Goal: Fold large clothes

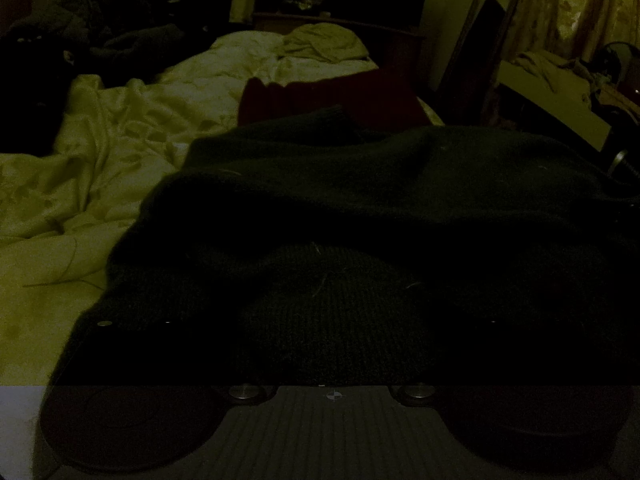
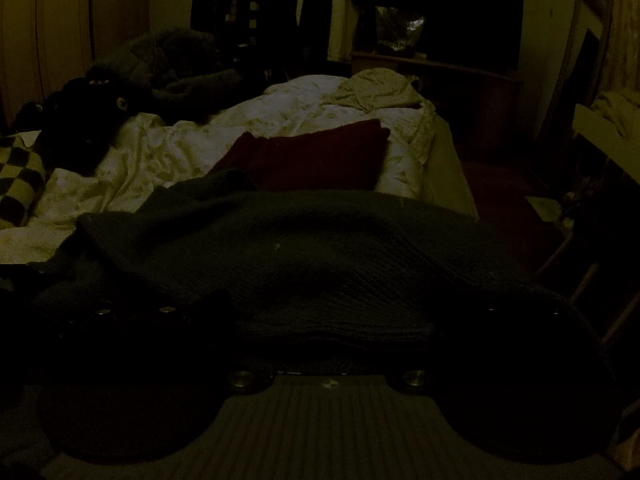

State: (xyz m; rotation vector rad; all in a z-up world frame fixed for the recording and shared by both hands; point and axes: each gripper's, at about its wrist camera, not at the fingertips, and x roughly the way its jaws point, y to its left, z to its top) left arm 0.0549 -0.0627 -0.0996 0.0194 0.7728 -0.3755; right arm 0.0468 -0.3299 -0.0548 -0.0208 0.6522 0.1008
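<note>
Left gripper (image 1: 332,320): black two-finger tool, sunk in shadow at the near edge of a dark green knitted garment (image 1: 380,200); knit is seen bunched between the fingers, but whether the fingers are closed on it cannot be told in this light.

Right gripper (image 2: 332,320): same pattern, likewise set against the near hem of the dark green knitted garment (image 2: 312,248); ribbed folds are seen between its fingers, and its state cannot be told either.

Dark green knitted garment: laid in a low heap across the near part of a rumpled cream patterned duvet (image 1: 80,184), with one sleeve or cuff raised toward the far side.

Dark red ribbed cushion (image 2: 320,156): lodged just behind the garment, on the duvet.

Pile of dark clothing (image 2: 132,76): heaped at the far left of the bed. Black-and-cream chequered cloth (image 2: 16,176): at the left edge.

Risks noted: thick, slack knit is judged likely to be caught in several layers at once, so a fold may be dragged crooked. If only a shallow pinch is held, the hem may slip free under the garment's weight. The raised sleeve may be trapped inside the fold, and the cushion may be snagged.
</note>
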